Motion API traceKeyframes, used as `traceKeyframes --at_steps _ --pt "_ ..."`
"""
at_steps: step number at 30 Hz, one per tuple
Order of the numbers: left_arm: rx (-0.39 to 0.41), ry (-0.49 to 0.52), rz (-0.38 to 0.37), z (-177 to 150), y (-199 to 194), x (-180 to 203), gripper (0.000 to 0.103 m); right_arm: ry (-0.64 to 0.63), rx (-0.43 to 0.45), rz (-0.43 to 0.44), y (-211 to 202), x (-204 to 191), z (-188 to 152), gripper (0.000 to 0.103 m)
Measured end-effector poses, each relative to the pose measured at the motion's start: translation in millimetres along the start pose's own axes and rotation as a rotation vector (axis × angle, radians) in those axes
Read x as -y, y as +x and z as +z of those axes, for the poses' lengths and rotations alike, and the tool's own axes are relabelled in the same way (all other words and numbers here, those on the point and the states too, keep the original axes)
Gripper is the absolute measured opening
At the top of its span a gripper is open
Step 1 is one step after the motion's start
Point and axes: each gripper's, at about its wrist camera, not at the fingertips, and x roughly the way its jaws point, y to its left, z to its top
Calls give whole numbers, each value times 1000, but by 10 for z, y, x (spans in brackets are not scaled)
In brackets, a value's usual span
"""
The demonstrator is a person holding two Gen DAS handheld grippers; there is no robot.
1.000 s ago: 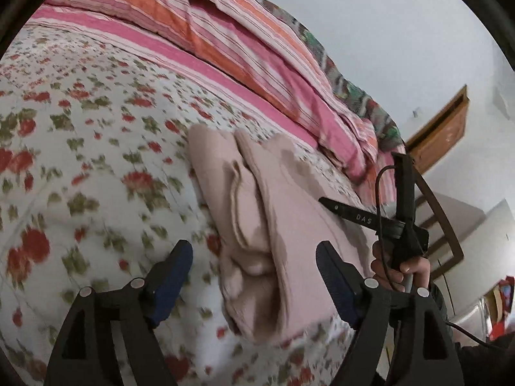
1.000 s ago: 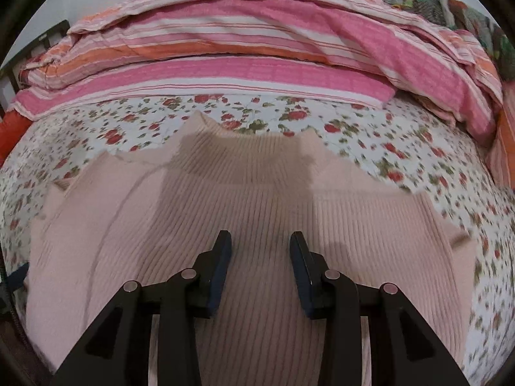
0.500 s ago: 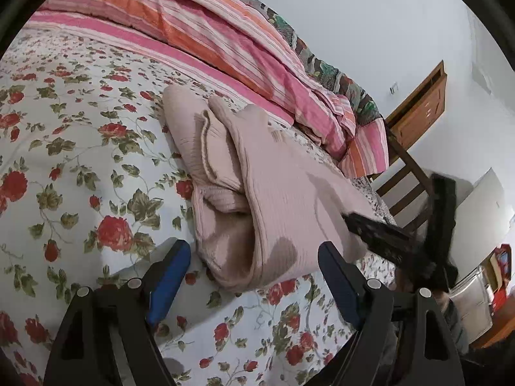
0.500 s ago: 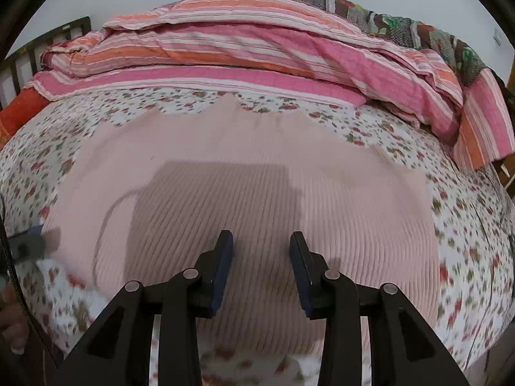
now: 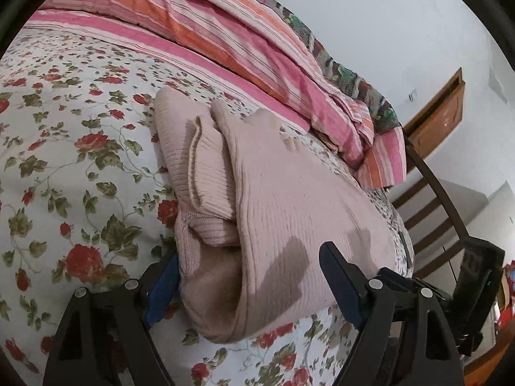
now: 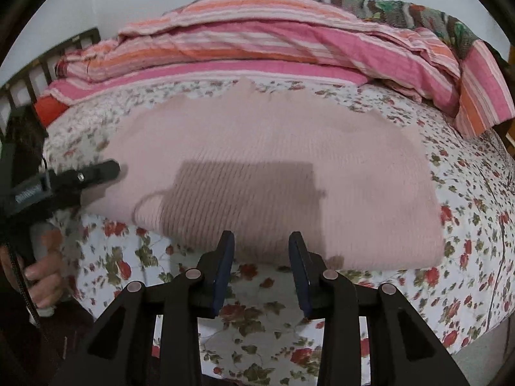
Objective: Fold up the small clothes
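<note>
Nearest to us in the left wrist view, our left gripper [image 5: 249, 278] stands spread wide, its jaws straddling the near end of the folded pink sweater [image 5: 289, 212]; the left finger is partly hidden behind the knit, and nothing is pinched. In the right wrist view, our right gripper [image 6: 261, 257] is parted too, its tips just at the sweater's [image 6: 273, 177] near edge, holding nothing. The sweater lies folded on the floral bedsheet [image 6: 264, 331], reaching toward 12 o'clock. At 9 o'clock in that view we see our left hand [image 6: 45, 273] on the other tool's handle. Beyond the sweater, at 12 o'clock, lies the striped pink and orange blanket [image 6: 257, 41], bunched along the far side of the bed.
</note>
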Motion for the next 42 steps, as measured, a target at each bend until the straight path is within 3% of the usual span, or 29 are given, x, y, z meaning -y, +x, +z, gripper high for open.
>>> traceKeyframes --at_steps 3,8,18,20,22,24,26,33,39,42 --pt "1 0 11 -12 -20 33 77 59 33 24 -123 87 11 35" --pt "16 -41 30 -2 -61 49 73 47 71 81 -233 78 121 35" --pt "44 -66 51 61 114 118 71 64 149 77 -390 350 148 35" --pt "56 -80 55 102 143 137 61 79 158 77 -432 452 138 35" --pt "44 -110 86 158 219 131 40 84 171 81 -466 548 129 35" --pt "40 -148 91 205 260 106 28 92 193 65 -500 682 129 35" --pt "56 -168 93 277 244 135 24 111 209 62 -509 825 150 35" --pt "124 16 242 552 106 890 22 204 265 27 -514 1466 163 35" --pt "115 266 380 607 341 1894 21 325 282 -23 -361 2055 12 35" --pt "93 329 401 525 545 2263 21 330 299 -57 -328 2219 -48 35"
